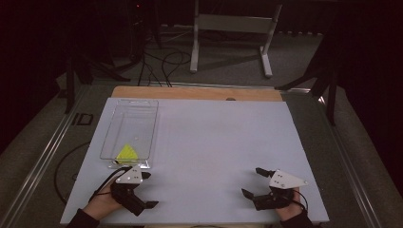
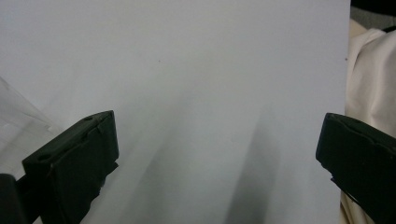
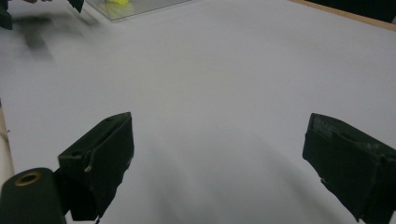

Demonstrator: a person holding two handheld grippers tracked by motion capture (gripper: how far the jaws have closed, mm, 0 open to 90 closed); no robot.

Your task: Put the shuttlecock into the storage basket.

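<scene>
1. A yellow thing [image 1: 127, 153] lies inside a see-through box [image 1: 119, 124]. It sits at the near end of the box, left of the middle in the high view. It is too small to tell what it is.
2. The box stands on the white bench [image 1: 214, 142], near its left edge.
3. The left hand-held gripper [image 1: 148, 189] is at the lower left of the high view, just below the box. Its jaws are spread wide and hold nothing.
4. The right hand-held gripper [image 1: 253, 182] is at the lower right, well apart from the box. Its jaws are spread wide too, with nothing between them.
5. In the right gripper view the box [image 3: 140, 7] and the yellow thing [image 3: 116, 2] show at the top left.
</scene>
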